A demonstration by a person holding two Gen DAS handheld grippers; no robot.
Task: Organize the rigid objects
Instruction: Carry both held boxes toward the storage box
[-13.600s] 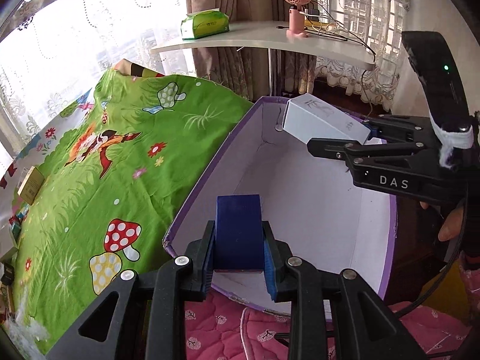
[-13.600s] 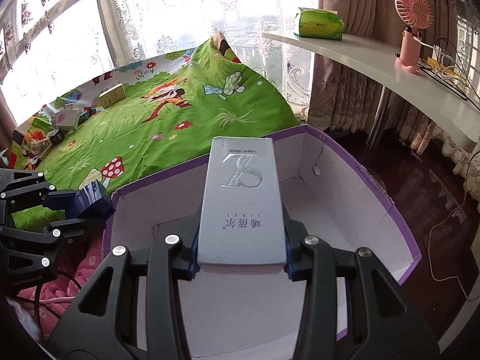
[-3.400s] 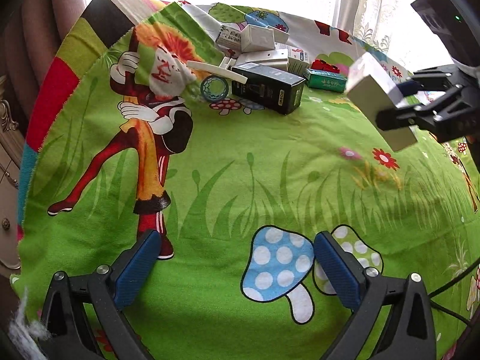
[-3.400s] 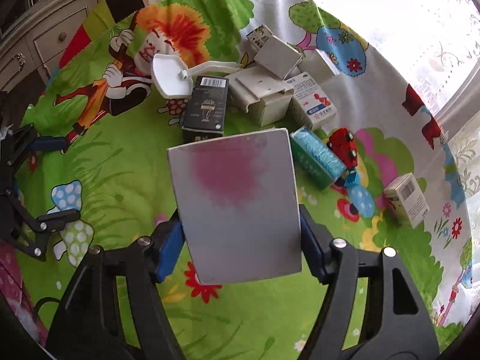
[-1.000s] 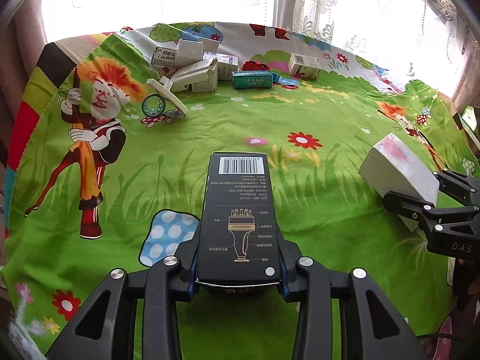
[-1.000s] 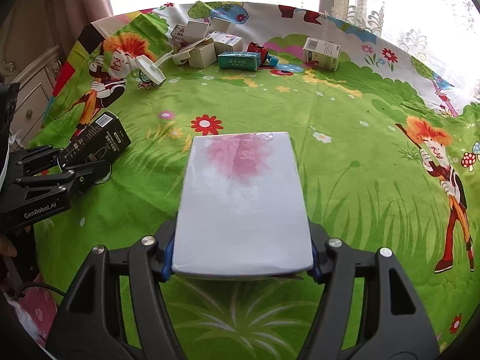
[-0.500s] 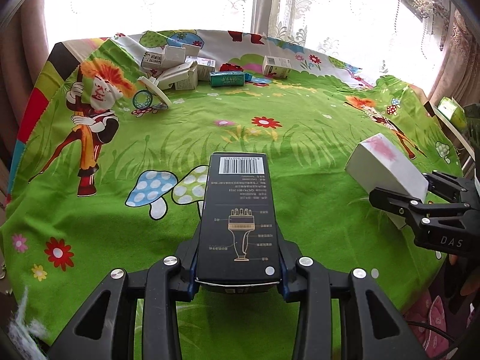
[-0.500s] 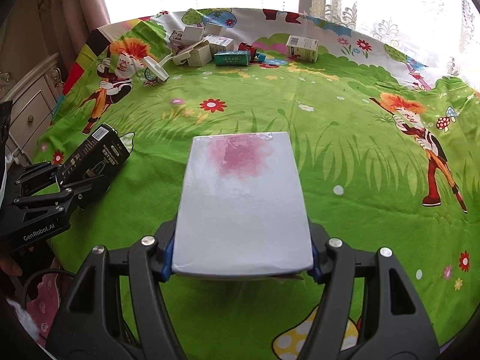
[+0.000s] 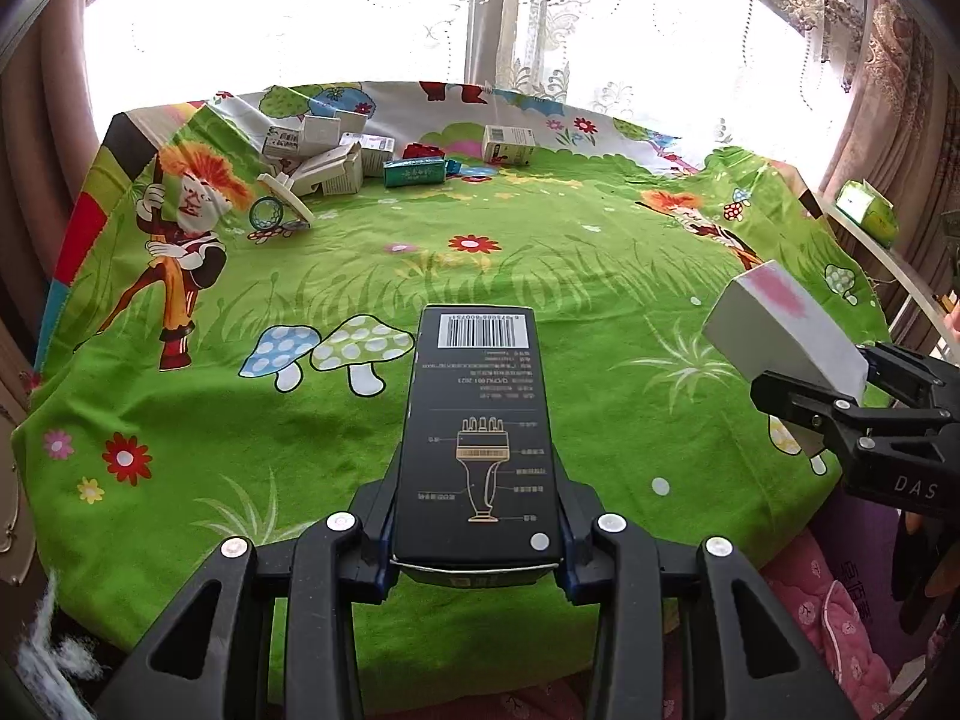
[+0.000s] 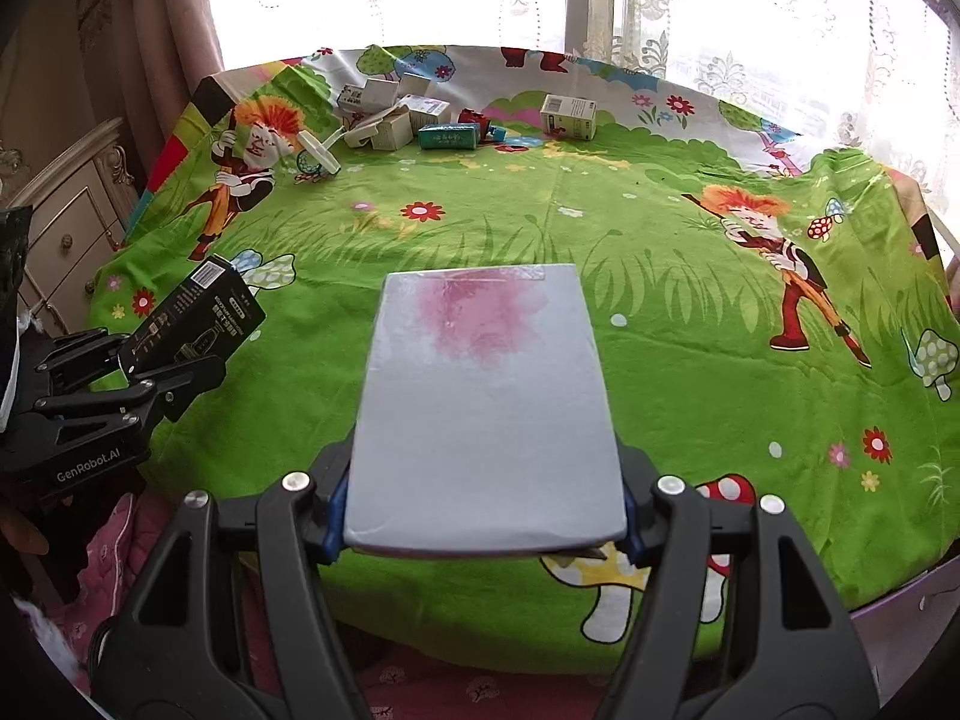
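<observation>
At the bottom centre of the left wrist view, the left claw [image 9: 477,531] is clenched on a narrow black box [image 9: 477,432], its pads pressing the long sides so the barcode end points forward. In the right wrist view, lower centre, the right claw [image 10: 483,516] grips a wider white box with a pink stain [image 10: 486,402], so its jaws stand further apart. Both boxes are lifted clear of the green cartoon sheet [image 9: 576,276], probably to be carried to a container. Far away, in the upper left, the remaining small boxes [image 9: 336,156] lie in a loose pile, with one box [image 9: 507,144] apart.
</observation>
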